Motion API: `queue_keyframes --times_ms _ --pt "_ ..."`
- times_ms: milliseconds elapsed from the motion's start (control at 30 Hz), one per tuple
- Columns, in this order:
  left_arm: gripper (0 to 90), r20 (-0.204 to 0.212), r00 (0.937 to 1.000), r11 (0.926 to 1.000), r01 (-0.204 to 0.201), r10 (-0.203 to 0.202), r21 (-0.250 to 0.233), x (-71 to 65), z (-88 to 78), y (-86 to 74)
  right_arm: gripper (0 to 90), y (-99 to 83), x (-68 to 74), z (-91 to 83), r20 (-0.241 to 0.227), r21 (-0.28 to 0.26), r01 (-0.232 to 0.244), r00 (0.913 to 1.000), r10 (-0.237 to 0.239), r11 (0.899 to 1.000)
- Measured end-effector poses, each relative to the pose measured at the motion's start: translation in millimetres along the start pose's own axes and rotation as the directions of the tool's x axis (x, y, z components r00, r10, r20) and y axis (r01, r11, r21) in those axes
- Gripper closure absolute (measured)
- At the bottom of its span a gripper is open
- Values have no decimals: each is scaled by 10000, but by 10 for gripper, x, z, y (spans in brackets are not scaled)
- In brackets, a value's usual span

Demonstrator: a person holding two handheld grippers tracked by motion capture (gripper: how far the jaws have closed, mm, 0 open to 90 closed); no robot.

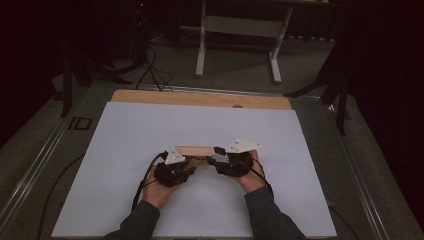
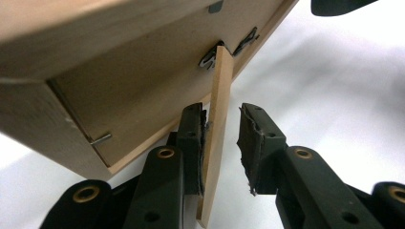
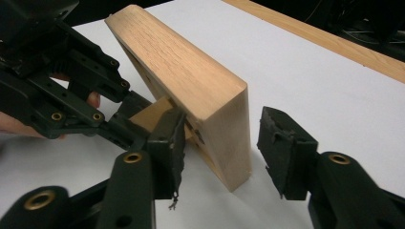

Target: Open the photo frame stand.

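While white table (image 1: 125,150) lies bare all around it, the wooden frame (image 1: 194,150) stands mid-table. Left gripper (image 2: 222,143) gapes around its thin stand strip (image 2: 217,119), 1 pad touching; right gripper (image 3: 220,143) straddles the frame's end, jaws apart.

A light wooden picture frame (image 1: 192,150) stands tilted on the white sheet, between the two grippers. Its back panel (image 2: 138,90), held in by small metal clips, faces the left gripper (image 2: 222,143), whose parted jaws straddle the thin hinged stand (image 2: 217,129). The frame's end (image 3: 229,129) sits between the right gripper's (image 3: 222,143) spread jaws.
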State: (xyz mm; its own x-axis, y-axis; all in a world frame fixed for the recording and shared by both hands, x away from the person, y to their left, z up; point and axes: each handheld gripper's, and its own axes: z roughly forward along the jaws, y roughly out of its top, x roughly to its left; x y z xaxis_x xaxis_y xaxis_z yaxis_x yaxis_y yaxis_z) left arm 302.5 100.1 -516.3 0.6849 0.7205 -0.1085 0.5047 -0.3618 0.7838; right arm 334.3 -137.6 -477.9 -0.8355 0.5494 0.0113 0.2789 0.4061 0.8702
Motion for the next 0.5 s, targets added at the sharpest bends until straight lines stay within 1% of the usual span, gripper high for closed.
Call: queue_keyframes --times_ms 67,233,333,433,500 --pt "700 37 10000 10000 49 -49 7 -4 -5 -8 497 0 5 4 -31 10 81 10000 -81 10000" --pt "690 299 9991 9996 292 -291 -14 8 -23 -29 487 1 44 18 -229 100 253 9994 -251 9996" --pt "681 383 9989 9996 264 -262 -42 4 -43 -40 473 0 83 31 -421 222 389 9984 -380 9990" --pt "667 401 9988 9996 293 -291 -53 -7 -58 -50 458 1 116 39 -379 301 599 9976 -587 9977" --pt "658 399 9988 9995 299 -297 -62 -11 -65 -59 456 1 120 34 -391 303 587 9976 -575 9978"
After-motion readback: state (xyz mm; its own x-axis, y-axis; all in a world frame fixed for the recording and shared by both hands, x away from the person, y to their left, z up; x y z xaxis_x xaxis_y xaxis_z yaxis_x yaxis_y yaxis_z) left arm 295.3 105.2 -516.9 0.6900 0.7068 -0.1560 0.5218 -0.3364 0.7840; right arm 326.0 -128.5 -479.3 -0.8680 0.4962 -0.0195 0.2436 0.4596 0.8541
